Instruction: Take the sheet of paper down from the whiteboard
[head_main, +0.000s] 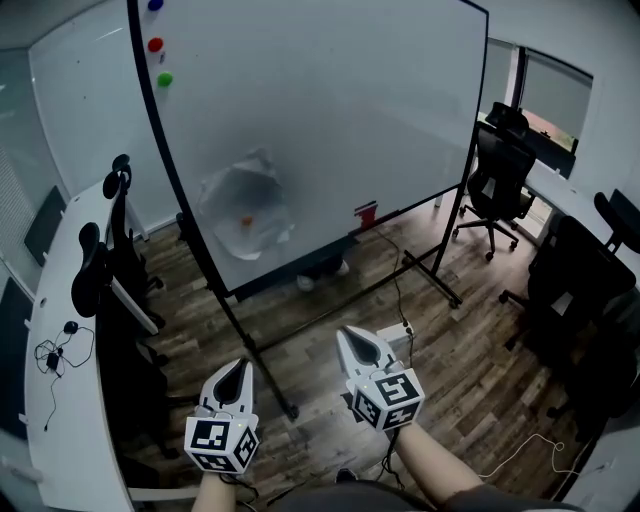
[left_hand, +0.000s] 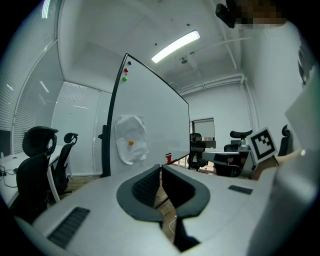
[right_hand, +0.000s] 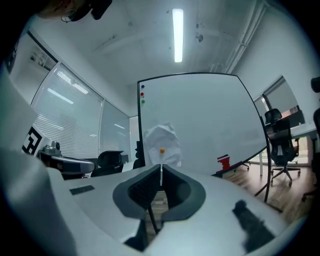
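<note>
A crumpled white sheet of paper (head_main: 245, 205) hangs on the whiteboard (head_main: 350, 110), pinned by a small orange magnet (head_main: 247, 220). The same sheet of paper (left_hand: 131, 144) shows left of centre in the left gripper view, and the sheet of paper (right_hand: 163, 145) lies straight ahead in the right gripper view. My left gripper (head_main: 237, 372) and right gripper (head_main: 355, 340) are held low, well short of the board, both pointing towards it. Each has its jaws shut with nothing between them. The left gripper (left_hand: 161, 167) and right gripper (right_hand: 161, 166) tips meet in their own views.
Blue, red and green magnets (head_main: 156, 45) sit at the board's top left. A red eraser (head_main: 366, 213) rests on its tray. The board's wheeled black stand (head_main: 435, 275) spreads over the wood floor. Office chairs (head_main: 110, 250) and a white desk (head_main: 60, 400) stand left; more chairs (head_main: 498, 170) right.
</note>
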